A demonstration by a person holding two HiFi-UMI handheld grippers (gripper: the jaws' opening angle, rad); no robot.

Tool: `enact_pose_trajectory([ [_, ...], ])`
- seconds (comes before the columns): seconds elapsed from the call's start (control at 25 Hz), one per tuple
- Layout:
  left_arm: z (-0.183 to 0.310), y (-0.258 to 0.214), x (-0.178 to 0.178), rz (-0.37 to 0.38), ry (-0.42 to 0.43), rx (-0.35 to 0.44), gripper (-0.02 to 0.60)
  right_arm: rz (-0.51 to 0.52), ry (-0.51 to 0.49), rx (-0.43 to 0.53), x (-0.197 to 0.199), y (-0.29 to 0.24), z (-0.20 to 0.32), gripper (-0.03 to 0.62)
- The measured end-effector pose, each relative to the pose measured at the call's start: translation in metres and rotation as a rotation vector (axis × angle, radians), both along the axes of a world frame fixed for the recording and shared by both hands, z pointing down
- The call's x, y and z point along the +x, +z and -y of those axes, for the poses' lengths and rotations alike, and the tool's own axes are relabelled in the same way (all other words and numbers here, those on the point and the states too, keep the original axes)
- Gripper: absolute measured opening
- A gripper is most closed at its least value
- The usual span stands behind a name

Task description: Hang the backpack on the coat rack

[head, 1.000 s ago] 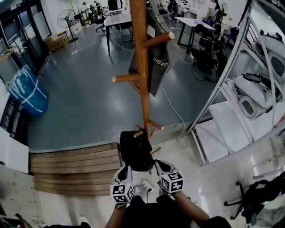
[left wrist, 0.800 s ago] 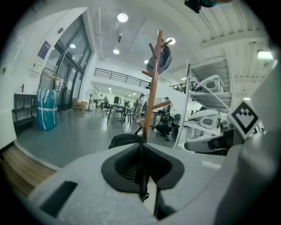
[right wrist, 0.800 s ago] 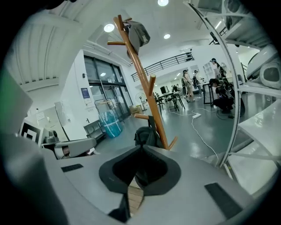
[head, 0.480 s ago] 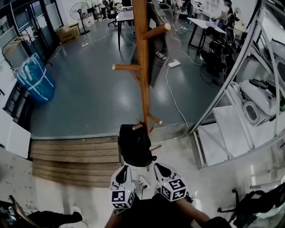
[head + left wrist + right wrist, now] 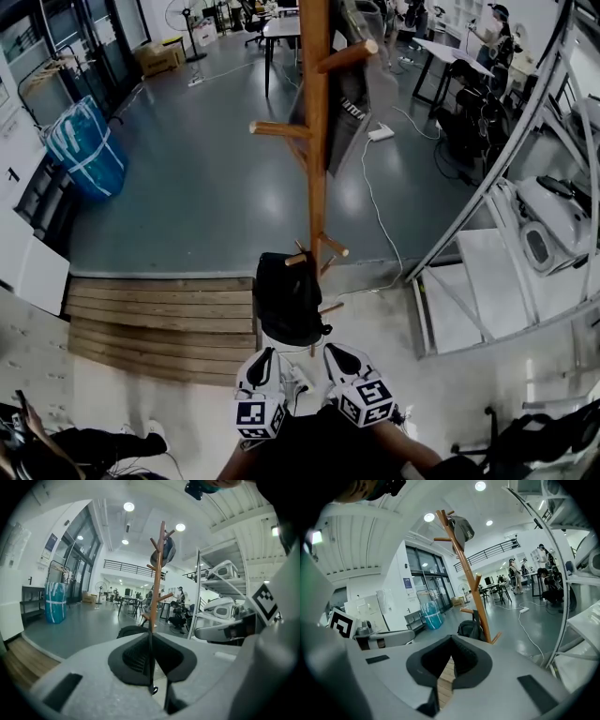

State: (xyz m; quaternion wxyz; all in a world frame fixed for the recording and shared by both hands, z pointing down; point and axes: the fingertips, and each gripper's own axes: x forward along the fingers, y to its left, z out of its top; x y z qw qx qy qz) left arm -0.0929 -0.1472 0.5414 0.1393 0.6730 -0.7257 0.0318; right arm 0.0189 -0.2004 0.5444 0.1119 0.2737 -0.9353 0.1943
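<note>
Head view | backpack (image 5: 289,300) against coat rack (image 5: 316,169) | left tool (image 5: 265,355), right tool (image 5: 336,352) clear

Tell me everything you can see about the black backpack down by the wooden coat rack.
The black backpack is a soft, fabric-looking bag with a rounded, bulging body. It sits upright, low against the pole of the wooden coat rack. Its top loop appears to be hooked over a low peg. Its bottom is close to the pale floor, beside the wooden plank platform. Only the rack visibly touches it. I cannot tell whether it also rests on the floor.
</note>
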Motion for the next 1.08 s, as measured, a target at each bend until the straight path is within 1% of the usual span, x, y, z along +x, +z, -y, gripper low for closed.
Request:
enact_pose_trajectory([
  [0.28, 0.006, -0.005, 0.001, 0.008, 0.016, 0.016, 0.034, 0.021, 0.006, 0.001, 0.000, -0.001, 0.004, 0.011],
  [0.76, 0.011, -0.012, -0.005, 0.014, 0.020, 0.039, 0.034, 0.013, 0.015, 0.021, -0.006, 0.000, 0.013, 0.011],
  [1.08, 0.013, -0.009, -0.005, 0.007, 0.020, 0.035, 0.034, 0.014, 0.019, 0.015, -0.008, 0.004, 0.017, 0.011],
])
